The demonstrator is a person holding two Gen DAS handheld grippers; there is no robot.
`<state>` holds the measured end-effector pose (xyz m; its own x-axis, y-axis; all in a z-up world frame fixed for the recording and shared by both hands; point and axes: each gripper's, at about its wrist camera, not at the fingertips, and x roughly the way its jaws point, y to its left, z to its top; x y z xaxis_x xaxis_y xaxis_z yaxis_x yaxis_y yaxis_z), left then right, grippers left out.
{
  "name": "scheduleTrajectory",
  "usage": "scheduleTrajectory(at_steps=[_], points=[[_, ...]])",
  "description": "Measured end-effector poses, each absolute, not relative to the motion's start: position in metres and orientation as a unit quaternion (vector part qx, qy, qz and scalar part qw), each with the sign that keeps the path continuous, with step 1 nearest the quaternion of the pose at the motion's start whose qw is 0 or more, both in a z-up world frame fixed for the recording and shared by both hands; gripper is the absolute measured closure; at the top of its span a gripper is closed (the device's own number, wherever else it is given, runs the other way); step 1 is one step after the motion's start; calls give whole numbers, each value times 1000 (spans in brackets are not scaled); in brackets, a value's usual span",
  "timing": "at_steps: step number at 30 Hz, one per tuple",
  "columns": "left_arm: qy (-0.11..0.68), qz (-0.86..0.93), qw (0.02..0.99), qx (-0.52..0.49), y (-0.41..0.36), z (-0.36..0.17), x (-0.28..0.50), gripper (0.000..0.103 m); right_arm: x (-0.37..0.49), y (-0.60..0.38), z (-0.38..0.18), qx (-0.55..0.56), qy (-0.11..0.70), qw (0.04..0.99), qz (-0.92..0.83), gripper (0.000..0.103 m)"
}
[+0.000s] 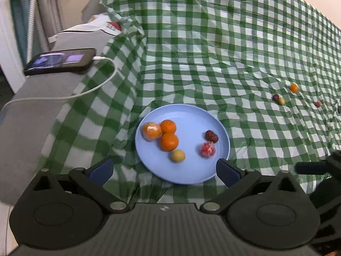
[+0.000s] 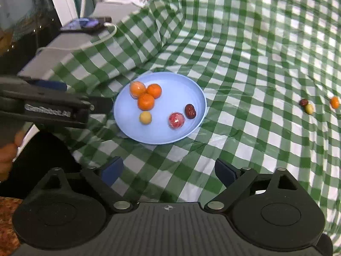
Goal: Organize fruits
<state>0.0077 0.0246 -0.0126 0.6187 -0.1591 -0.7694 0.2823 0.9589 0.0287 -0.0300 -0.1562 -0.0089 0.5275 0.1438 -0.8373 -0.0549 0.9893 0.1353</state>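
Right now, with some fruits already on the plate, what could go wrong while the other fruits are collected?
1. The round fruits lie loose on the shallow blue plate; adding another beside the three oranges may send one rolling off.
2. The checkered cloth is wrinkled, so the far small orange may roll away when touched.
3. The charging cable lies near the plate and could be snagged.

The small fruits (image 1: 281, 100) far out on the checked cloth (image 1: 213, 53) are too tiny to identify; one dark thing (image 1: 339, 108) is cut by the right edge.
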Motion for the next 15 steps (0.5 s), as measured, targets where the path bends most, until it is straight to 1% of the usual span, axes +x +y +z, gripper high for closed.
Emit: scheduleTrajectory(at_steps=[9,15], points=[[402,-121,906,53,29,6,-29,0,-66,-149,15,30,436,898,45,5],[383,-118,914,64,24,16,-43,0,-80,-151,25,35,414,909,37,5]])
